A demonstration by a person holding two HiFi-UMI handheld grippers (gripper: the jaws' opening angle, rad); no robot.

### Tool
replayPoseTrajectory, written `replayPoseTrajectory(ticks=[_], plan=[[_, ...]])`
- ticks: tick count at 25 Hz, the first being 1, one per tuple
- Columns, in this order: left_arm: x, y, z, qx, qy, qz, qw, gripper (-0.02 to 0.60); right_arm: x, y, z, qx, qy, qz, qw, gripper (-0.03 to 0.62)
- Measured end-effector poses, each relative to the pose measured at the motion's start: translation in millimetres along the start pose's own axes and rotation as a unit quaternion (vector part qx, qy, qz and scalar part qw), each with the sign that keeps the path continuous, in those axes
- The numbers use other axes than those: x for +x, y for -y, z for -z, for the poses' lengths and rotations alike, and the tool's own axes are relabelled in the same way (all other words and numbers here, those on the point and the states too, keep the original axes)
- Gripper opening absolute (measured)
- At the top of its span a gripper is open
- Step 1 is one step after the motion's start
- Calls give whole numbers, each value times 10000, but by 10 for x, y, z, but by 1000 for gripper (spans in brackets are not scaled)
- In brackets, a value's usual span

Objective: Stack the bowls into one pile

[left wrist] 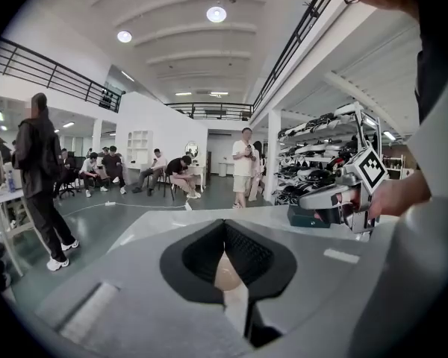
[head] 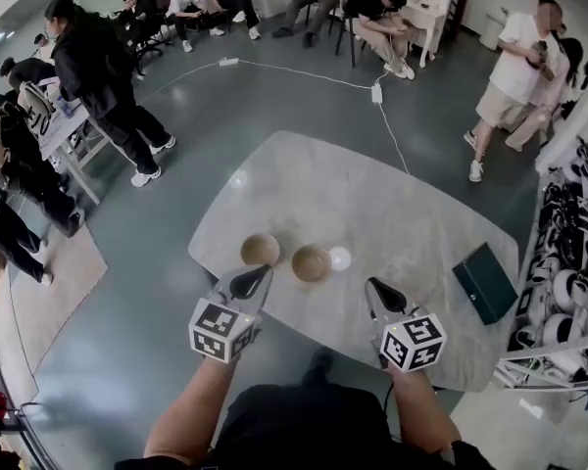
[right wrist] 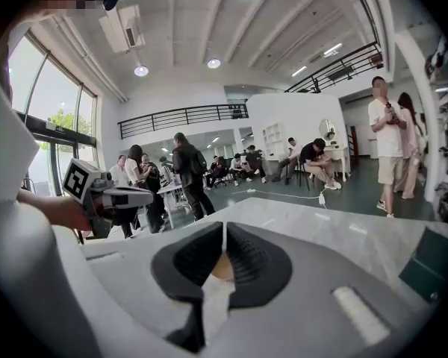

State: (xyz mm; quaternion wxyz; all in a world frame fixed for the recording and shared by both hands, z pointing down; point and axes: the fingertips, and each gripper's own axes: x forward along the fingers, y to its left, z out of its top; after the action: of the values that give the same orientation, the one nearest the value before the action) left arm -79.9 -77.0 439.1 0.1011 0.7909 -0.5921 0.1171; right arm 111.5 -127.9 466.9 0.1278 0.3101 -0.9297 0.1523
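So there's a big grey floor with a pale marble-look counter sitting in the middle of it. A rack packed with gear runs down the right edge. A bunch of people sit along the far wall, and a few more stand around on both sides.

On the counter's right end there's a dark green box, lying flat and well apart from everything else.

The left tool is pressed together with nothing in it. Its tip sits just short of the left bowl, at the counter's near edge. The right tool is pressed together too, also empty, and it's off to the right of the right bowl. Each tool's own view shows a tan bowl through the slit, out past the tips and not pinched.

The bowls aren't stacked. Both are tan and upright, side by side near the counter's near-left edge, with a small gap between them. A small white disc lies just beside the right bowl; I can't tell if they touch.
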Motion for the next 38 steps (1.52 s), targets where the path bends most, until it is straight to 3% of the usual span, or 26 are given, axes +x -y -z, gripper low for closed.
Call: replayPoseTrajectory(ticks=[1, 10, 16, 28, 38], plan=[[80, 7, -13, 25, -39, 2, 10000, 9, 14, 85, 22, 21, -39, 12, 10000, 30], [590, -164, 126, -36, -268, 339, 9991, 9, 243, 304, 418, 335, -582, 176, 9976, 43], [882, -283, 218, -14, -327, 830, 9960, 9, 330, 412, 591, 399, -911, 695, 9926, 74], [1350, -106, 342, 73, -510, 1585, 9860, 9, 267, 709, 1361, 383, -1936, 1434, 9698, 164], [1469, 83, 395, 53, -645, 1819, 9812, 9, 262, 896, 1949, 78, -2819, 1513, 9474, 172]])
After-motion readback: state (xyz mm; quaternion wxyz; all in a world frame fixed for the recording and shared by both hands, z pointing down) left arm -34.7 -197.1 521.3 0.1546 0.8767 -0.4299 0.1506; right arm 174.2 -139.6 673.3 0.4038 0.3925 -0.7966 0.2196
